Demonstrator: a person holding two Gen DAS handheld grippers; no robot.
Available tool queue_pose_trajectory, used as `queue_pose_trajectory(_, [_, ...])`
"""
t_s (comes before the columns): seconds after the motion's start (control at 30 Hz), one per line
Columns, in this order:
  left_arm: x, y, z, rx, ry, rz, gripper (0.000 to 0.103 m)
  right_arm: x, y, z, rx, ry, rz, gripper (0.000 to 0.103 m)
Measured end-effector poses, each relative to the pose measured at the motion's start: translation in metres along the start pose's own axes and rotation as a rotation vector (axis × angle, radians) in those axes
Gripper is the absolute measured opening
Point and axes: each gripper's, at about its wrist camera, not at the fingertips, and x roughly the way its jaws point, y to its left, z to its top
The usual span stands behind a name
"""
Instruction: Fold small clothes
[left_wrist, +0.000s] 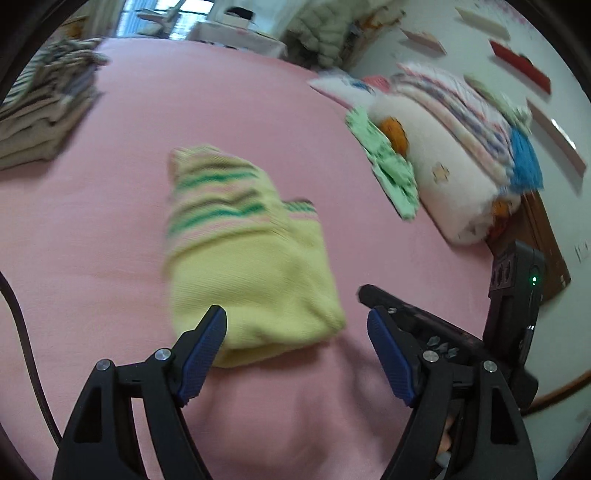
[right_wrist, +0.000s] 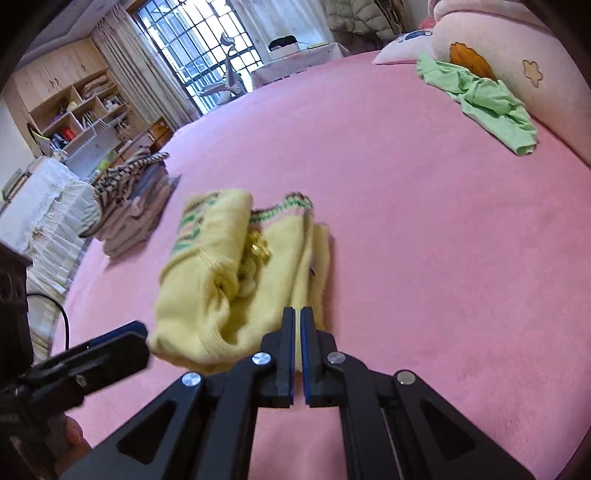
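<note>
Folded yellow sweater (right_wrist: 229, 280) with green-and-pink striped bands, lying on the pink bedsheet (right_wrist: 424, 240). Left gripper (left_wrist: 295, 332): jaws spread wide, holding nothing, poised just above the sweater's near edge. Right gripper (right_wrist: 298, 325): pads pressed almost together with only a thin slit between them, tips at the sweater's near edge; whether they pinch cloth cannot be told. Stack of folded clothes (right_wrist: 133, 206) to the left; crumpled green garment (right_wrist: 484, 103) against the pink bolster (right_wrist: 517, 48), well apart.

Right gripper (right_wrist: 297, 314) fingers pressed together — beside folded yellow sweater (right_wrist: 236, 280).
</note>
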Motion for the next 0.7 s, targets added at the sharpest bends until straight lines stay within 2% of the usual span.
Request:
queue_pose_trajectory(0.07, [-0.008, 0.018, 0.004, -0.033, -0.030, 0.035, 0.078, 0.002, 0.004, 0.010, 0.001, -0.002, 0.045, 0.042])
queue_pose_trajectory(0.13, [-0.008, 0.035, 0.007, -0.060, -0.034, 0.087, 0.078, 0.009, 0.011, 0.023, -0.003, -0.001, 0.080, 0.057])
queue_pose_trajectory(0.17, [-0.004, 0.043, 0.008, -0.073, -0.022, 0.122, 0.078, 0.014, 0.013, 0.029, -0.006, 0.002, 0.092, 0.057])
queue_pose_trajectory(0.3, [0.013, 0.068, 0.006, -0.102, 0.019, 0.165, 0.078, 0.046, 0.023, 0.053, -0.007, 0.055, 0.127, 0.057])
queue_pose_trajectory(0.5, [0.032, 0.075, 0.001, -0.085, 0.047, 0.163, 0.078, 0.091, 0.037, 0.059, -0.014, 0.150, 0.171, 0.057])
queue_pose_trajectory(0.53, [0.033, 0.074, 0.001, -0.080, 0.049, 0.161, 0.078, 0.096, 0.039, 0.057, -0.013, 0.163, 0.184, 0.051])
queue_pose_trajectory(0.57, [0.034, 0.074, 0.000, -0.076, 0.050, 0.160, 0.078, 0.100, 0.040, 0.056, -0.011, 0.172, 0.202, 0.033])
queue_pose_trajectory(0.6, [0.036, 0.072, 0.000, -0.073, 0.055, 0.158, 0.078, 0.101, 0.042, 0.055, -0.017, 0.174, 0.203, 0.025])
queue_pose_trajectory(0.67, [0.037, 0.070, -0.001, -0.068, 0.059, 0.146, 0.078, 0.092, 0.044, 0.052, -0.041, 0.136, 0.180, 0.016])
queue_pose_trajectory(0.7, [0.038, 0.069, -0.001, -0.065, 0.061, 0.137, 0.078, 0.086, 0.044, 0.050, -0.048, 0.114, 0.165, 0.016])
